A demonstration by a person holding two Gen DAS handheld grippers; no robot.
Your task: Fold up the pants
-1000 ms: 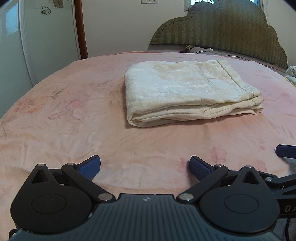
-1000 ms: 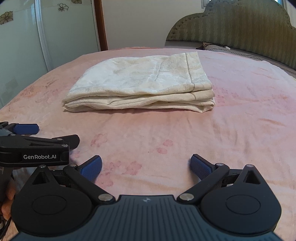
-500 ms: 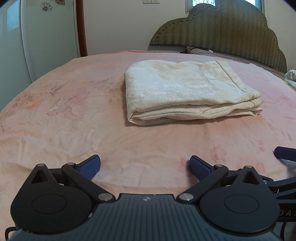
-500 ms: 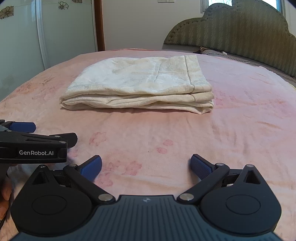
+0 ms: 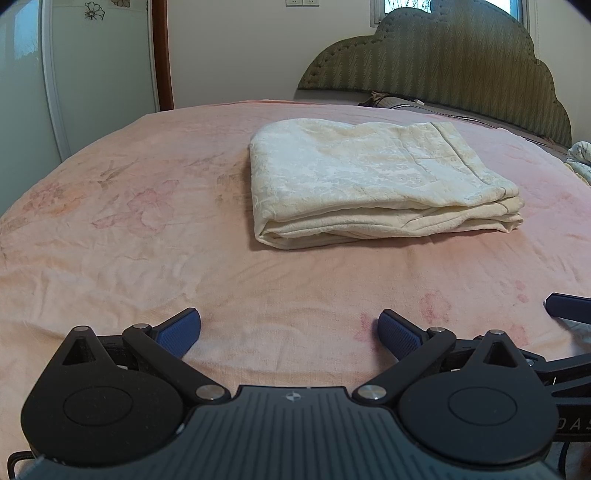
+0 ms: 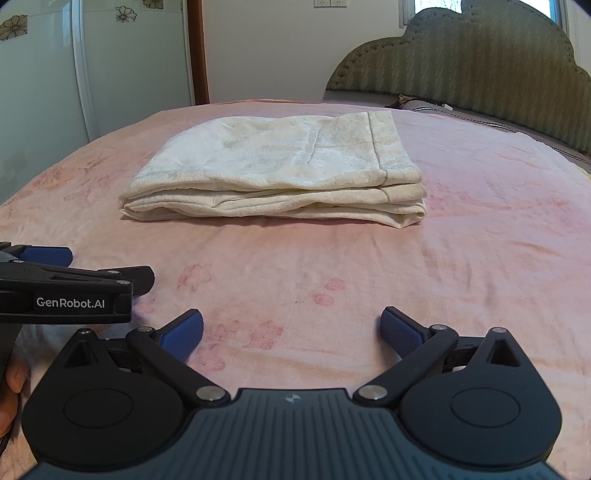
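Cream pants [image 5: 373, 181] folded, pink bedspread [image 5: 147, 229]

Left black two-finger gripper [image 5: 289, 325] with blue pads, jaws wide apart, right black gripper [image 6: 291, 326] likewise (side by side, both empty)

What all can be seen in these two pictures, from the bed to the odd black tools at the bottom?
Pants: one pair, cream, folded into a flat stack in the middle of the bed.
Bedspread: one, pink with faint flowers, covering the bed.
Headboard: one, olive green, scalloped, at the far end.
Pillow: one, dark patterned, mostly hidden, below the headboard.
Wardrobe doors: pale, with flower decals, far left.
Door frame: brown wood, beside the wardrobe.
Wall sockets: white, top of the back wall.
Left gripper: black with blue pads, open, empty, near the bed's front edge.
Right gripper: same, open, empty, beside it.
Fingers: of the person's hand, bottom left, right wrist view.
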